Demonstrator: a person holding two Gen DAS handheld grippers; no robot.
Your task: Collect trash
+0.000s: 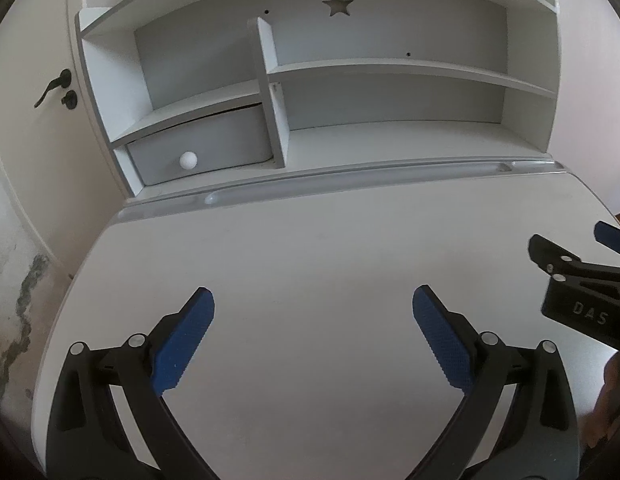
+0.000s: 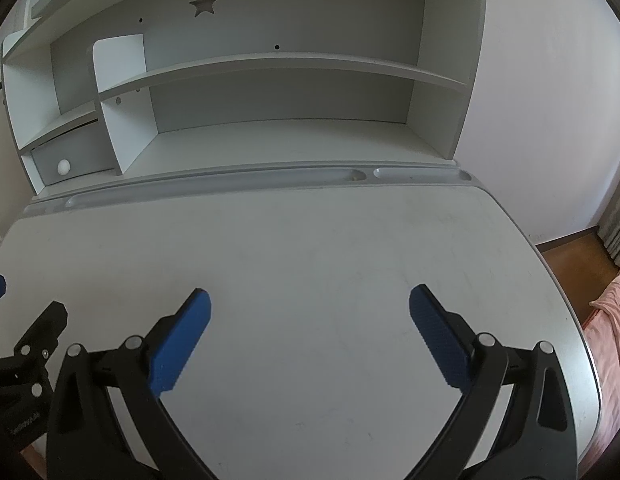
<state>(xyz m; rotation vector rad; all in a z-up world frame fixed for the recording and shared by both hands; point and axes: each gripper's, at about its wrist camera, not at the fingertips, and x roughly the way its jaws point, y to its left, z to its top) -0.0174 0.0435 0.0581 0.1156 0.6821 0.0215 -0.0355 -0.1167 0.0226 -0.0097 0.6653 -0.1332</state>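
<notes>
A shelf unit (image 1: 318,80) is set behind the desk top (image 1: 310,248), with a groove (image 2: 213,186) running between them. A drawer (image 1: 197,148) is housed in its lower left compartment.

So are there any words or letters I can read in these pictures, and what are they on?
"DAS": pale letters on the black body of the right gripper, seen at the right edge of the left wrist view.
Small pale marking on the black body of the left gripper, at the left edge of the right wrist view: too small and blurred to read.
The star cutout in the shelf back is a shape, not writing.
</notes>
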